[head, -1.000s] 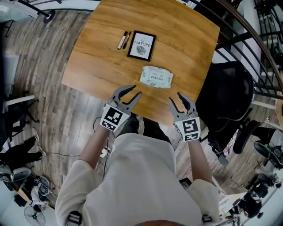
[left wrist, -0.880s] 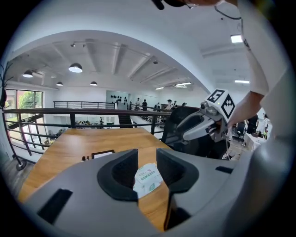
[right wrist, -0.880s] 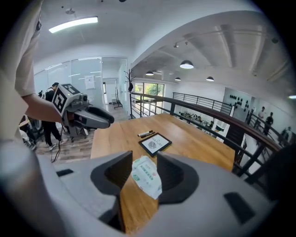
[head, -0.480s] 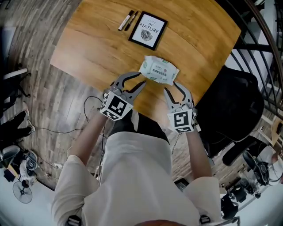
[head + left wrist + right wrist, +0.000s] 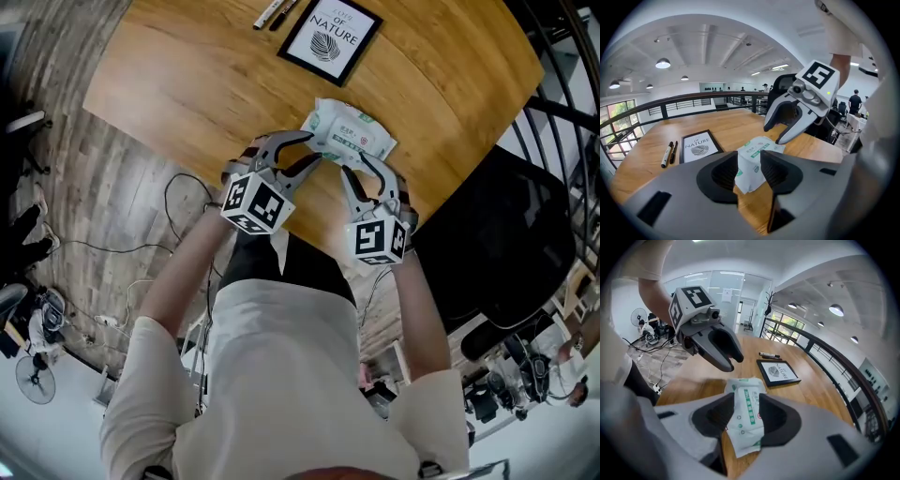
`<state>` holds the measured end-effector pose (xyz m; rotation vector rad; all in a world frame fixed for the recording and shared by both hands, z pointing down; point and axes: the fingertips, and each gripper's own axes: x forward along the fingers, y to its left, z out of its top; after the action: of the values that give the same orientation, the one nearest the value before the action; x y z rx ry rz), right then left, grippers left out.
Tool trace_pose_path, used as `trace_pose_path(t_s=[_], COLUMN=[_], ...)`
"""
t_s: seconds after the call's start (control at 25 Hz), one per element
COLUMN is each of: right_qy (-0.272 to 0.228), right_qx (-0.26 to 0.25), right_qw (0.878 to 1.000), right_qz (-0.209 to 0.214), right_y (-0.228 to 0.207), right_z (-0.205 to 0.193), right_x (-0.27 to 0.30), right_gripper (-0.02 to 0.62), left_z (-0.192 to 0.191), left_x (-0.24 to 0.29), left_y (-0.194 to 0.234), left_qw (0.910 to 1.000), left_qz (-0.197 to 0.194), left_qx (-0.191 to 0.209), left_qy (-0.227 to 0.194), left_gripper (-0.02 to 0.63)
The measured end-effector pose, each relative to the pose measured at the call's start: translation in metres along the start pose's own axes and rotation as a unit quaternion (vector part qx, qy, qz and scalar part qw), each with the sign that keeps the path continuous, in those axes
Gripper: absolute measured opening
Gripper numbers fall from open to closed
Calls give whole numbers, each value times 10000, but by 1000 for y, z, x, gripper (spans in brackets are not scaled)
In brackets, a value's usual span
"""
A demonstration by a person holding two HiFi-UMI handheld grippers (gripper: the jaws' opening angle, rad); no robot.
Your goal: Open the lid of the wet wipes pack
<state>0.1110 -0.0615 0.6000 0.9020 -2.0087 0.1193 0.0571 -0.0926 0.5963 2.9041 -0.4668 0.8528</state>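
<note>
Wipes pack (image 5: pixel 349 134) lies on the table (image 5: pixel 187 84) by its near edge. Left gripper (image 5: pixel 314 150) jaws are opening around its left end, not pressing it; right gripper (image 5: pixel 356 166) stands spread at its near side.

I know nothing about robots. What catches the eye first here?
A grey left gripper and right gripper point at a white-and-green soft wet wipes pack near the edge of the wooden table. The left gripper's jaws are opening, the pack's end between them not gripped. Beyond lies a black-framed leaf print.
</note>
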Motion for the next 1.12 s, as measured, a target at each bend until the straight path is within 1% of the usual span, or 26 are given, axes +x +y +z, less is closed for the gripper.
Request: trace_pose_path(t_s=[0.28, 0.48, 0.68, 0.88, 1.12], right_qy=[66, 121, 188, 206, 202], right_qx=[-182, -435, -642, -799, -1115], right_qw=[9998, 9989, 9977, 9966, 9934], right_qz=[105, 133, 62, -85, -177], right_y=[-2, 1, 3, 0, 3], right_z=[-9, -17, -25, -26, -28], right_x=[31, 44, 53, 58, 61], right_gripper=[150, 150, 150, 150, 141], left_z=[-16, -26, -36, -47, -52], left_x=[23, 39, 53, 63, 67], left_y=[7, 8, 4, 4, 3], left_qw=[10000, 9999, 9991, 9980, 9978], left_qz=[-25, -79, -220, -281, -340], left_qx=[-28, 107, 342, 512, 544], left_qy=[-37, 6, 139, 238, 156], left_gripper=[156, 180, 199, 204, 202])
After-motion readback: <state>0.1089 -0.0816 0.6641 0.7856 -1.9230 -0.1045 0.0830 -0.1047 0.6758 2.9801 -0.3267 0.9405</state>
